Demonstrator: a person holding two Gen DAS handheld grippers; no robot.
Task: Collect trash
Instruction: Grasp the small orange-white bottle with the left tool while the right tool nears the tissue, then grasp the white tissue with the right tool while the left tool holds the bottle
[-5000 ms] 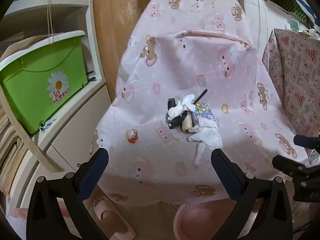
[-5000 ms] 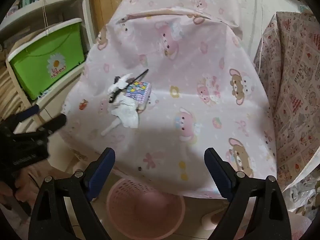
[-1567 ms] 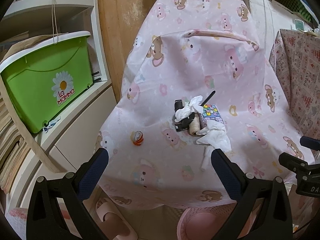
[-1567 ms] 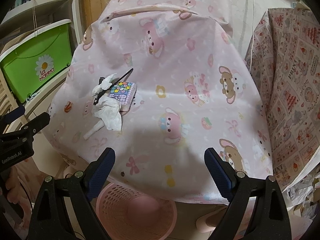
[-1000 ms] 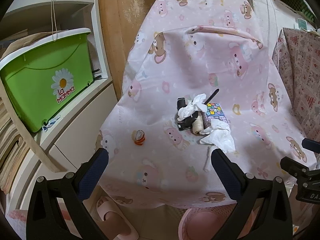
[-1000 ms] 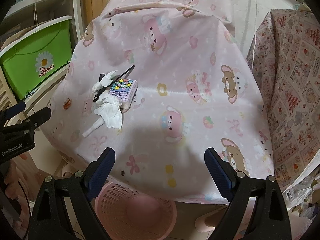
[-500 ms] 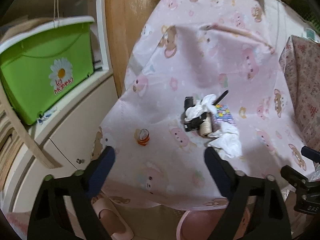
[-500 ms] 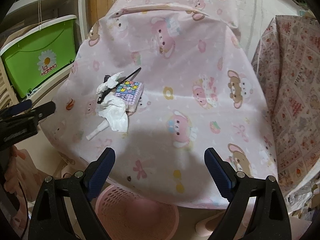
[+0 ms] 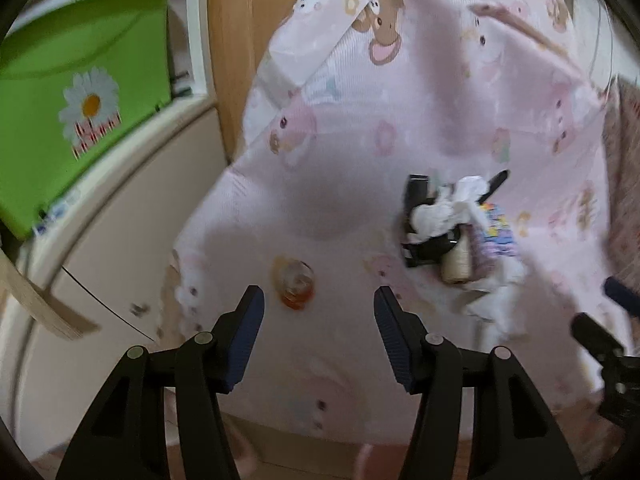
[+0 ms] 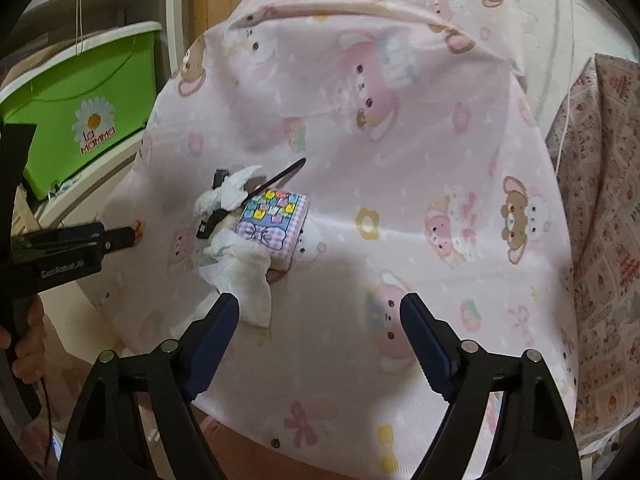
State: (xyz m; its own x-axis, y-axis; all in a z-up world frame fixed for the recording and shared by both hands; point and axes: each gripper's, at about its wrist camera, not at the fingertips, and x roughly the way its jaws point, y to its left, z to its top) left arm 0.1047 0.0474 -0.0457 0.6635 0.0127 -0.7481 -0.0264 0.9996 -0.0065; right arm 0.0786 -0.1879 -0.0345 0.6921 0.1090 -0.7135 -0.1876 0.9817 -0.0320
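**Wrapper may be missed on the slack cloth**

The left gripper (image 9: 318, 326) is being closed, nothing held, wrapper (image 9: 295, 285) just ahead. The right gripper (image 10: 319, 330) is narrowing slightly, empty, beside the tissue (image 10: 244, 270). Cloth (image 10: 400, 140) could be pinched, or the wallet (image 10: 274, 220) dragged along

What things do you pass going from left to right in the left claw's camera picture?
Green storage box with a daisy → small orange round wrapper → black clip-like thing → colorful checkered pouch → the other claw.
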